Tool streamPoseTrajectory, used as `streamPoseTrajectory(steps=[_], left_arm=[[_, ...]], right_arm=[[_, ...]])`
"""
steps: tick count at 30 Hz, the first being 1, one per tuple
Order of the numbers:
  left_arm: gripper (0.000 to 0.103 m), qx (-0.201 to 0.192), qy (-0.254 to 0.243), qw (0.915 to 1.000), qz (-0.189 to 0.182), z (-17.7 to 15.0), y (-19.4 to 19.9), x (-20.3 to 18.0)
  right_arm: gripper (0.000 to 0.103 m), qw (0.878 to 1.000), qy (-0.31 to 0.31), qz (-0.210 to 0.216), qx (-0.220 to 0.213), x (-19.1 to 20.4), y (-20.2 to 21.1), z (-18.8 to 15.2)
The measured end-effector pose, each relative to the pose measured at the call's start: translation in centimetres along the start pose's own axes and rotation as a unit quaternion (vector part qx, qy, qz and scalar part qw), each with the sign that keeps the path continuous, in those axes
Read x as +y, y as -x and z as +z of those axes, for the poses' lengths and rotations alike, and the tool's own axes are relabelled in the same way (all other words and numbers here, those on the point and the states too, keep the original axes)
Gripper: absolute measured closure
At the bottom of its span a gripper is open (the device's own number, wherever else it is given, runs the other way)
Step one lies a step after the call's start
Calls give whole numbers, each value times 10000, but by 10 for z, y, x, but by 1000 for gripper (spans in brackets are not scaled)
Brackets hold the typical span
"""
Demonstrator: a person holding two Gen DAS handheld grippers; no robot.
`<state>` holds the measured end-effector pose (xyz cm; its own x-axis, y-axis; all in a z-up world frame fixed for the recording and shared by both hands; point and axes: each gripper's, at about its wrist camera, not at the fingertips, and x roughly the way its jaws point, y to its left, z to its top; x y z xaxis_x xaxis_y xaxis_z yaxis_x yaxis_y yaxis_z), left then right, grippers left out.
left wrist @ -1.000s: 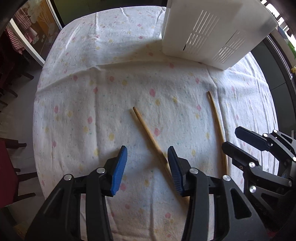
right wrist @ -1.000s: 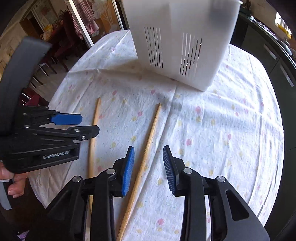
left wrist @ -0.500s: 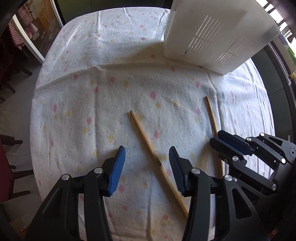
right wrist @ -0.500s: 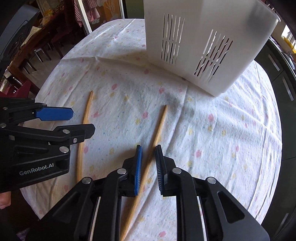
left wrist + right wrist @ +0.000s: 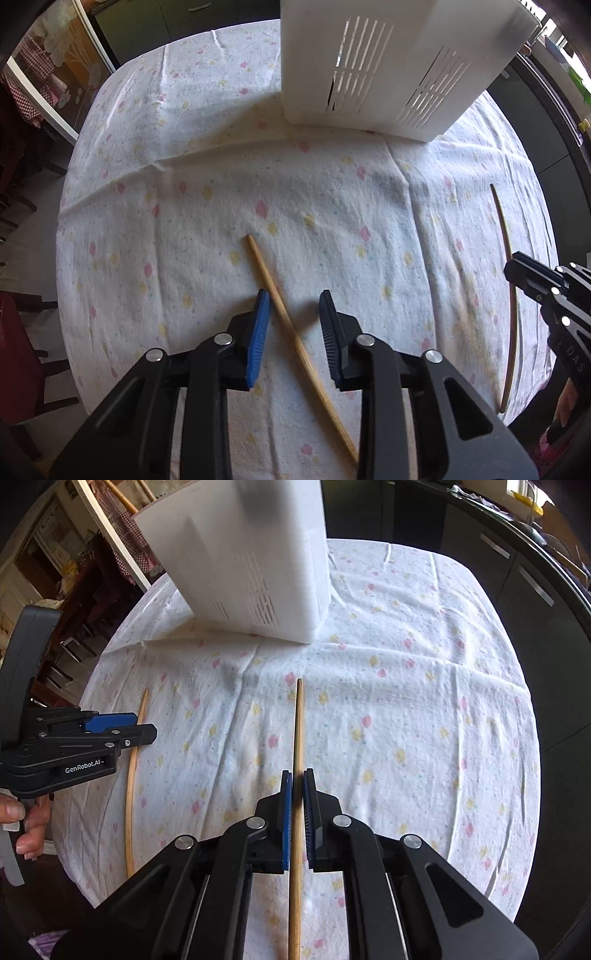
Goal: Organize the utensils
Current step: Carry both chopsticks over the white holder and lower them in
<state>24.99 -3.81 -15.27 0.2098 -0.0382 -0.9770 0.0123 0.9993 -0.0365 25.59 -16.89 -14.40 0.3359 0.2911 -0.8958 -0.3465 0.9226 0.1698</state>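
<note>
Chopsticks lie on your flowered tablecloth (image 5: 207,177), in front of the white slotted caddy (image 5: 388,66). Your left gripper (image 5: 293,321) has just been narrowing around one chopstick (image 5: 284,321), pads not yet touching it. Your right gripper (image 5: 297,805) is clamped on the other chopstick (image 5: 297,731), which runs straight out ahead.

Two chopsticks, one (image 5: 297,738) and another (image 5: 133,760); one white basket (image 5: 251,561); two tongs, left (image 5: 294,325) and right (image 5: 297,805); one desk (image 5: 424,709) under a flowered cloth
</note>
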Motion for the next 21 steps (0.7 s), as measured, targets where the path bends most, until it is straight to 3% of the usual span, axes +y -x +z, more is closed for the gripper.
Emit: streamPoseTrajectory(steps=[2,10,21], left_arm=[[96,-30,-86,10000,-20,3,-2,-9],[97,-212,-288,9993,-89,13,4,-31],[97,-1308,-547,9891,-403,-5,95,-24]], right_arm=[[96,9999,-103,40,-128,-14,12,-2],[96,9972,-314,301,-602,-30,52,-9],[96,9893,-199,588,-1317,-17,119,-17]])
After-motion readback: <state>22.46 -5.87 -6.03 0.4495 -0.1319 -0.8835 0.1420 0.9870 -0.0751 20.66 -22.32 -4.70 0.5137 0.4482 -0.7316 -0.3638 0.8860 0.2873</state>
